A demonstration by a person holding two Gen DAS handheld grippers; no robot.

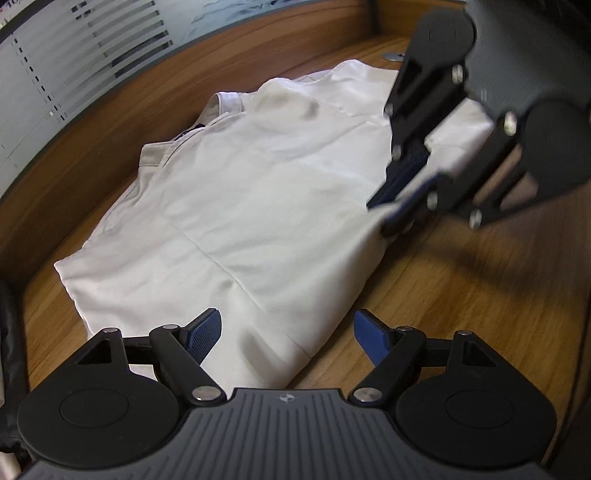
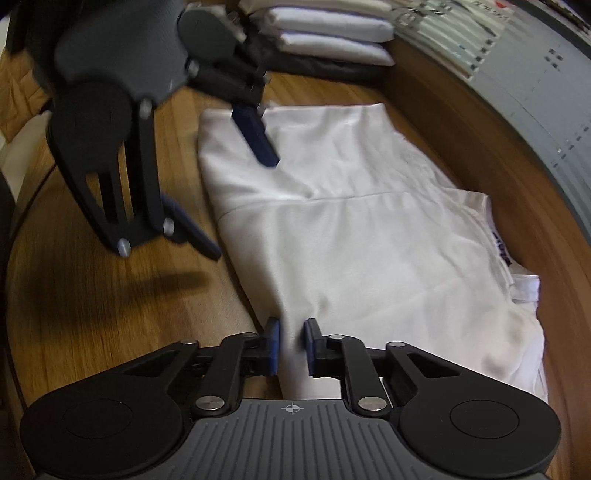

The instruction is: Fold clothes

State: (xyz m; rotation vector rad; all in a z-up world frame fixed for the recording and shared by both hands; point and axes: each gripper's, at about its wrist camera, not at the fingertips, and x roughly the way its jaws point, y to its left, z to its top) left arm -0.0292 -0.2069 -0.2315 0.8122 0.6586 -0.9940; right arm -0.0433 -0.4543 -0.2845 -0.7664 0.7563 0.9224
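Lying flat near the middle of the wooden worktop (image 1: pixel 461 295): a white shirt (image 1: pixel 258 192), partly folded, collar (image 1: pixel 225 105) toward the curved far edge, seams and creases visible across the back panel. Handling as a light, soft, limp fabric: no stiffness to hold a shape, likely to sag and drape from any single pinch point, and likely to slide easily over the smooth wood. Left gripper (image 1: pixel 288 336): fingers spread wide, straddling the near hem edge, pads clear of the cloth, nothing held. Right gripper (image 2: pixel 291 347): fingers drawn nearly together on a raised ridge of cloth at the shirt's long side edge, pinching the shirt; slight motion blur at the pads. Best taken at doubled edges or along seams, where the layers bunch enough for the pads to bite; a pinch on a single flat layer risks slipping or lifting only the top ply. Two pinch points along the same edge recommended, to keep the fold line straight when lifted. Stacked at the far end of the worktop, in the right wrist view: folded white garments (image 2: pixel 332 33), well apart from the shirt.
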